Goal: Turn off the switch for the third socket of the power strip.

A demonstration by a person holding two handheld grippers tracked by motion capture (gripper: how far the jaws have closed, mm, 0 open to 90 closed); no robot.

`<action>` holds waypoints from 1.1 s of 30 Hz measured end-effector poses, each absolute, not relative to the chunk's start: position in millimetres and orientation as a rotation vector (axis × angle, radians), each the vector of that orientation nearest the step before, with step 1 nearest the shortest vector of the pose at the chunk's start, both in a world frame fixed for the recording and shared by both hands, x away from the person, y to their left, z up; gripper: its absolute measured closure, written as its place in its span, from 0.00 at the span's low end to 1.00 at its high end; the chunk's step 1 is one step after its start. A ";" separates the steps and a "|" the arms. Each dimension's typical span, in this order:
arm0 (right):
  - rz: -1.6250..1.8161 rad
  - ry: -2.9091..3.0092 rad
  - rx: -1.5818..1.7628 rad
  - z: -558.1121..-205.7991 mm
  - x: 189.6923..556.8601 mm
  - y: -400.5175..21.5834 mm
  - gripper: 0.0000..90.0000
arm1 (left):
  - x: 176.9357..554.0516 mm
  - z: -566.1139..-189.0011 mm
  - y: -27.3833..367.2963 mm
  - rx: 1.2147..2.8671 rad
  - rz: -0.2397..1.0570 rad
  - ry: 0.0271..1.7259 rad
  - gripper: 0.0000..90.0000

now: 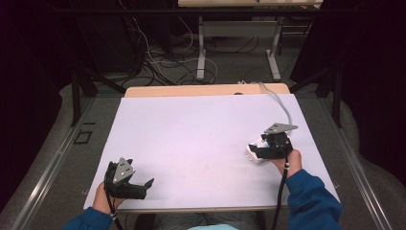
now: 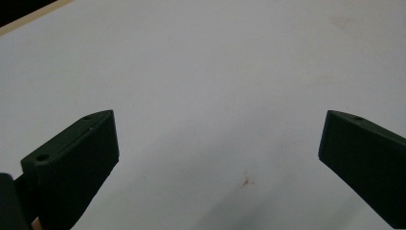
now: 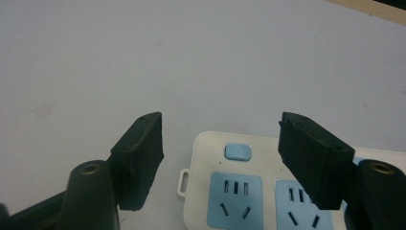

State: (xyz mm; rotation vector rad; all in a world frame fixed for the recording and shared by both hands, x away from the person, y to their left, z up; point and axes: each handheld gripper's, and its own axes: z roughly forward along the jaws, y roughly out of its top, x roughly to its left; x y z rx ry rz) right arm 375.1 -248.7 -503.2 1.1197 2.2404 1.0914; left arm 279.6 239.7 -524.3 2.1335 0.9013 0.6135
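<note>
The right gripper (image 3: 220,139) hovers wide open over the power strip (image 3: 253,191); centre the jaws before closing; the left gripper (image 2: 218,143) rests wide open.

My left gripper (image 1: 139,188), a black two-jaw tool with a grey three-cornered plate on top, rests low at the near left, its jaws spread wide apart. My right gripper (image 1: 254,152), the same black build, tilts downward at the right, jaws parted, pads pressing nothing.

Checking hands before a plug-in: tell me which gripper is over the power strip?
The right gripper, over the white power strip; the left gripper has bare table beneath.
</note>
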 end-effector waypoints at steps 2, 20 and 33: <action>1.106 2.242 1.122 -501.8 372.8 -249.0 0.31 | 279.6 -524.6 239.6 2.127 0.618 0.901 0.00; 1.127 2.259 1.068 -495.6 350.6 -248.1 0.13 | 279.7 -523.7 241.0 2.134 0.629 0.896 0.00; 1.133 2.265 1.059 -496.2 335.2 -254.4 0.02 | 279.6 -524.0 240.5 2.131 0.635 0.895 0.00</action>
